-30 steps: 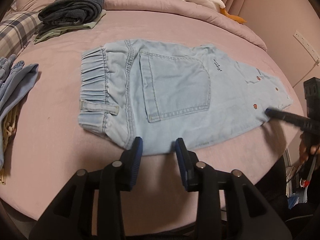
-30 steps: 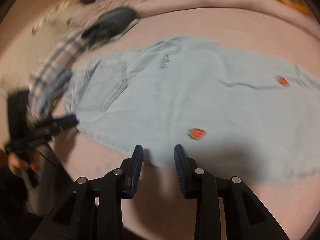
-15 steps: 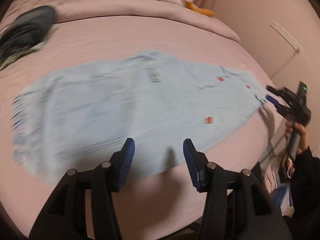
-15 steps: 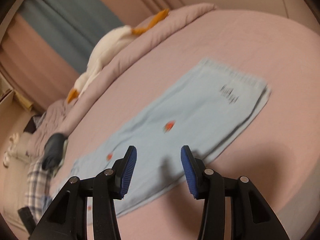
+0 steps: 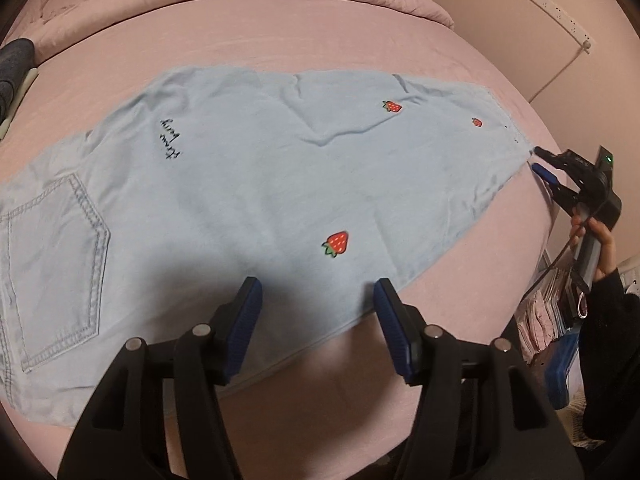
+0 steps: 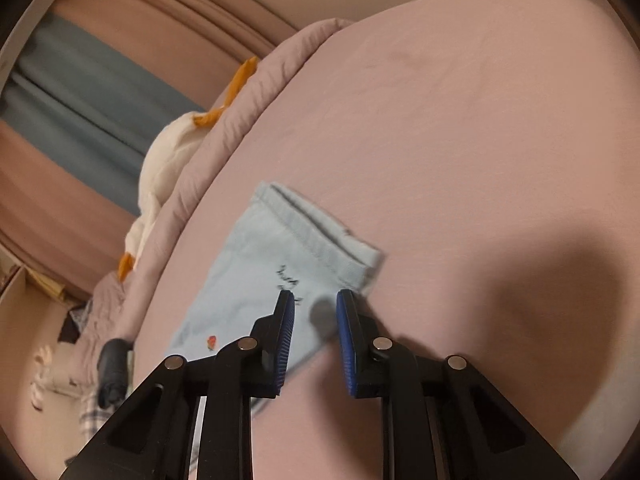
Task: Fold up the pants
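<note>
Here, pants (image 5: 248,184) flat on pink bed (image 5: 320,32), left claw (image 5: 316,312) apart, right claw (image 6: 315,308) apart.

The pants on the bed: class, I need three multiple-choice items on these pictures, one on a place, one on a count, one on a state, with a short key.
1. Where is the right gripper in the left wrist view?
A. at the hem end of the pants
B. on the back pocket
C. on the duvet

2. How many strawberries show on the pants in the left wrist view?
A. one
B. three
C. five

3. What state is the left gripper in?
A. shut on the pants
B. shut on nothing
C. open

Key
1. A: its tips sit at the corner of the hem, far from the pocket.
2. B: one large near the left gripper, two smaller toward the hem.
3. C: its blue pads stand wide apart over the near edge of the pants, with nothing between them.
</note>
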Motion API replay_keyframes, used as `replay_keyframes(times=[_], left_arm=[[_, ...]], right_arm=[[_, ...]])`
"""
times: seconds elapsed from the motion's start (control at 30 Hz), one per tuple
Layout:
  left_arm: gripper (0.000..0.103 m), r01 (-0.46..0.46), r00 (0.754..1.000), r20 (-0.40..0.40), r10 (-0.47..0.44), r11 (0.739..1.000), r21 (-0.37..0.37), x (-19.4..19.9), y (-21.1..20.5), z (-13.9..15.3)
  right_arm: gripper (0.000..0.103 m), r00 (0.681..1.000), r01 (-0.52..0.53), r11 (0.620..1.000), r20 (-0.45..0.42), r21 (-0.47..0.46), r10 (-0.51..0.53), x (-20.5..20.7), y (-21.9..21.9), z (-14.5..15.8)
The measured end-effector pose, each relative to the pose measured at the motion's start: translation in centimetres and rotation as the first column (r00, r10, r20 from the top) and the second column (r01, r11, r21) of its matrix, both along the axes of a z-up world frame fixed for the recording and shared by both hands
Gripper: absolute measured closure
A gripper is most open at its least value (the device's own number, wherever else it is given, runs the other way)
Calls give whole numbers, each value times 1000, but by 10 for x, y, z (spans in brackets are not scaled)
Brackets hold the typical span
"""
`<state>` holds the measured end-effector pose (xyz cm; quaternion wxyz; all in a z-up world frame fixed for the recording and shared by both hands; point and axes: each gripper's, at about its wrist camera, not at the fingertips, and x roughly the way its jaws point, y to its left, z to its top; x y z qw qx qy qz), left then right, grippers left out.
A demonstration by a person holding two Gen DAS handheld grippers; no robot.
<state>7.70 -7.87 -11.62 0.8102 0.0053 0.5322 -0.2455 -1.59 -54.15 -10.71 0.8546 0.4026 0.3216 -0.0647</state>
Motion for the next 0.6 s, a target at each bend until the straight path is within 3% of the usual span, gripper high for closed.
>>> replay_keyframes(times=[0.1,0.13,0.37,0.47,0.6], left_arm=[[45,14,1000,2,-14,999,-38,1,-10,7],[45,20,1000,-5,-21,998,-66,3,-16,9],[45,50,996,-62,-64,978,-200,14,-51,8],[45,48,996,-69,-64,976,-212,20,-59,8],[46,-9,991,-135,-22,973,-231,33,-54,-5]], right_arm=[[51,999,26,999,45,48,-28,-12,-12,6],[49,999,22,999,40,49,-24,-12,-13,7],[49,997,-81,997,-7,-8,81,16,-6,3],[49,994,-111,992,-8,-56,111,25,-9,1],[49,995,-99,992,19,-84,101,30,-17,-2]])
